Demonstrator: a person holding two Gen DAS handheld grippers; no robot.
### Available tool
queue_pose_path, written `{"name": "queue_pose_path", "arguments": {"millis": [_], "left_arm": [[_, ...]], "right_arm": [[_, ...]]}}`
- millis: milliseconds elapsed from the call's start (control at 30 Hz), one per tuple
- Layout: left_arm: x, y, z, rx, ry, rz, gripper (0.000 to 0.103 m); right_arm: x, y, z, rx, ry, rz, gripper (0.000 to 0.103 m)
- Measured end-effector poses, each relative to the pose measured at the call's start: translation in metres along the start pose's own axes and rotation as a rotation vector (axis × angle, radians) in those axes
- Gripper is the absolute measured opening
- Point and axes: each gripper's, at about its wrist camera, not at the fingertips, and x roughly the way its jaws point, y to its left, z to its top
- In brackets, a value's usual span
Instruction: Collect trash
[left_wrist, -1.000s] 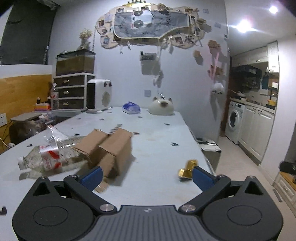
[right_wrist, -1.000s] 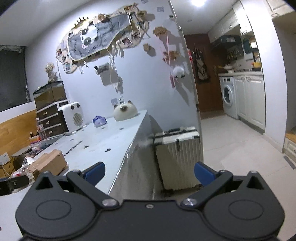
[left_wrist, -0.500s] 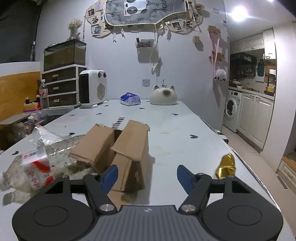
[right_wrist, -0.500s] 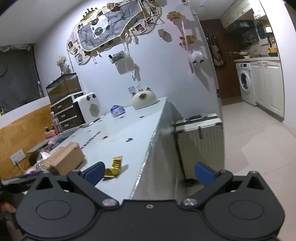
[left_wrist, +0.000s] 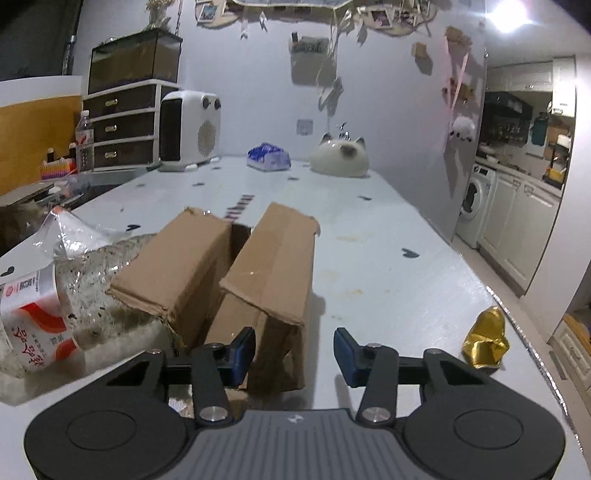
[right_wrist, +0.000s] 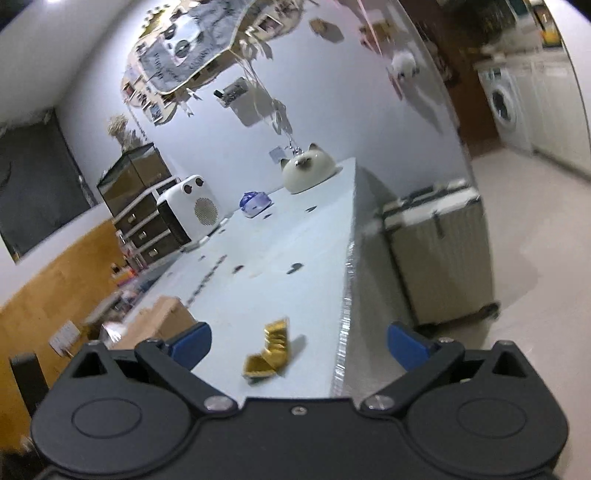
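An open brown cardboard box (left_wrist: 258, 277) lies on the pale table (left_wrist: 369, 236). My left gripper (left_wrist: 293, 354) is low at its near end with its jaws closing. The box's right flap stands between the fingers, with a gap still showing at the right pad (left_wrist: 345, 356). A crushed clear plastic bottle (left_wrist: 44, 306) with a red and white label lies left of the box. A crumpled gold wrapper (left_wrist: 485, 341) sits near the table's right edge. In the right wrist view the gold wrapper (right_wrist: 271, 350) lies just ahead between the wide fingers of my right gripper (right_wrist: 299, 343), whose jaws are closing slightly without touching it.
At the far end stand a white cat-shaped dish (left_wrist: 340, 158), a blue packet (left_wrist: 269, 158), a white heater (left_wrist: 190, 131) and dark drawers (left_wrist: 122, 122). A pale suitcase (right_wrist: 439, 254) stands on the floor beside the table's right edge. A washing machine (left_wrist: 471, 206) is beyond.
My left gripper moved in low to the box and its jaws narrowed around the right flap. My right gripper swung left over the table edge, bringing the gold wrapper between its fingers.
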Motion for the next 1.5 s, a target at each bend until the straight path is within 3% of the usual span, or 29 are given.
{"name": "queue_pose_path", "arguments": {"millis": [33,167,333,600,700,733,767,933,1267,1500], "left_arm": [[0.001,0.0,0.0,0.002,0.009,0.003,0.047],[0.008,0.005,0.001,-0.038,0.04,-0.007,0.044],[0.015,0.006,0.003,-0.072,0.04,-0.023,0.044],[0.019,0.002,0.005,-0.081,0.044,-0.001,0.043],[0.019,0.002,0.005,-0.084,0.044,0.021,0.033],[0.018,0.003,0.005,-0.094,0.037,0.015,0.025],[0.017,0.004,0.005,-0.113,0.033,0.005,0.015],[0.008,-0.002,0.0,-0.157,0.003,-0.01,0.01],[-0.027,-0.039,-0.019,-0.161,-0.037,-0.045,0.007],[-0.069,-0.061,-0.033,-0.164,-0.074,-0.075,0.005]], "right_arm": [[0.009,0.001,0.002,0.018,0.01,0.003,0.092],[0.048,0.01,0.003,0.03,0.055,0.008,0.084],[0.088,0.022,-0.011,-0.055,0.111,-0.017,0.066],[0.108,0.034,-0.018,-0.142,0.138,-0.029,0.052],[0.108,0.04,-0.021,-0.181,0.155,-0.048,0.025],[0.107,0.041,-0.022,-0.186,0.163,-0.048,0.022],[0.105,0.041,-0.023,-0.188,0.165,-0.044,0.022],[0.093,0.042,-0.03,-0.213,0.179,-0.016,0.021],[0.059,0.038,-0.039,-0.244,0.197,-0.01,0.021],[0.023,0.026,-0.033,-0.22,0.159,-0.022,0.021]]}}
